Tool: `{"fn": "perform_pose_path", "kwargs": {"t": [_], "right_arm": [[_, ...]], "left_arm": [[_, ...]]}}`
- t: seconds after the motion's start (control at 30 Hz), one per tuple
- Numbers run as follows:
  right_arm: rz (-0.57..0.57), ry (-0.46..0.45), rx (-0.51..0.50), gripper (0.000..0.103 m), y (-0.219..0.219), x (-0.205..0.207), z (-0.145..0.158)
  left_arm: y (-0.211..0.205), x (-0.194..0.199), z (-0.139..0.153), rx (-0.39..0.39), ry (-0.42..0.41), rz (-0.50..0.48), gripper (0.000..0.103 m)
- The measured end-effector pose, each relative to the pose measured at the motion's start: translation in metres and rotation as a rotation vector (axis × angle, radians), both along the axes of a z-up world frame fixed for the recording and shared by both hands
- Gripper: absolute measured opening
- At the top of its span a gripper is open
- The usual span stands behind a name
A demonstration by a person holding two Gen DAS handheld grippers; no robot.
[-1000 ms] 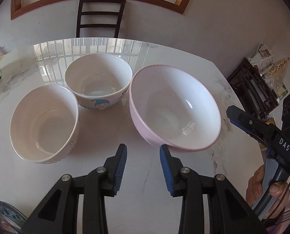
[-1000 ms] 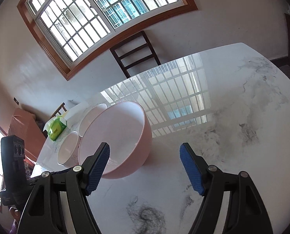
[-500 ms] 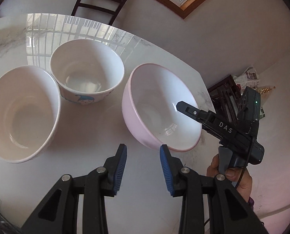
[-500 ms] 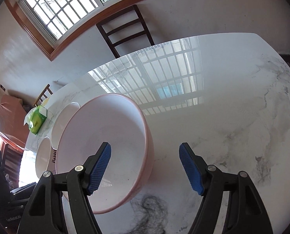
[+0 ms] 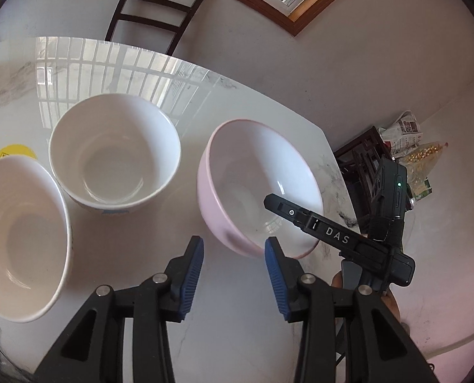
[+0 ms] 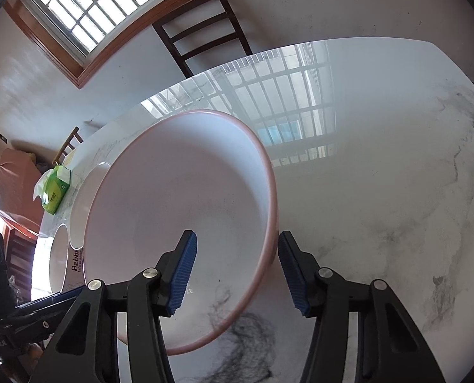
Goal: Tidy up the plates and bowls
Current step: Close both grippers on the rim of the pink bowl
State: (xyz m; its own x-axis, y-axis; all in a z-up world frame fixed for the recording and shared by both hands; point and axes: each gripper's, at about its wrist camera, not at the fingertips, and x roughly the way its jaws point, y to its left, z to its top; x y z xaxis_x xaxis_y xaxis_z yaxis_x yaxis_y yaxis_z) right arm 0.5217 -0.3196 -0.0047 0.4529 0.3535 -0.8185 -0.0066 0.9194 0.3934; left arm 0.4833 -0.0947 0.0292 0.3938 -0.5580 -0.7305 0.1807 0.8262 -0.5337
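Right gripper [image 6: 237, 255] straddles the near rim of the large pink-rimmed plastic bowl [image 6: 179, 210], its jaws having just been closing but not yet pinching. Best to seat one pad inside, one outside, then squeeze. Left gripper [image 5: 233, 271] hangs released. Two white bowls [image 5: 114, 156] sit at ten o'clock; marble table [image 6: 380, 175] opens at two o'clock.

Right gripper [image 6: 237, 268]: from beside the pink bowl [image 6: 179, 223], it has come over its near rim; one finger inside, the other outside.
Right jaws: have just been closing, the rim between them, pads not visibly pressing.
Left gripper [image 5: 233, 271]: has swung right toward the pink bowl; jaws have just been opening, nothing between them.
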Motion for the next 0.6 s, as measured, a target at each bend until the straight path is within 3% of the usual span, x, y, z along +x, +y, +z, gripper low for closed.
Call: {"fn": "perform_pose_path", "kwargs": {"t": [0.33, 0.37, 0.47, 0.57, 0.6], "right_arm": [[-0.030, -0.023, -0.006, 0.050, -0.016, 0.016, 0.012], [-0.024, -0.016, -0.009, 0.048, -0.015, 0.019, 0.009], [0.006, -0.005, -0.015, 0.011, -0.011, 0.024, 0.002], [0.010, -0.004, 0.019, 0.010, -0.012, 0.022, -0.004], [0.019, -0.008, 0.025, 0.011, -0.011, 0.019, -0.002]], "left_arm": [[-0.018, 0.036, -0.023, 0.091, 0.076, 0.026, 0.041], [-0.018, 0.038, -0.028, 0.110, 0.088, 0.043, 0.040], [-0.020, 0.045, -0.043, 0.076, 0.136, 0.026, 0.032], [-0.026, 0.042, -0.044, 0.169, 0.121, 0.018, 0.021], [-0.025, 0.038, -0.046, 0.166, 0.137, 0.017, 0.020]]}}
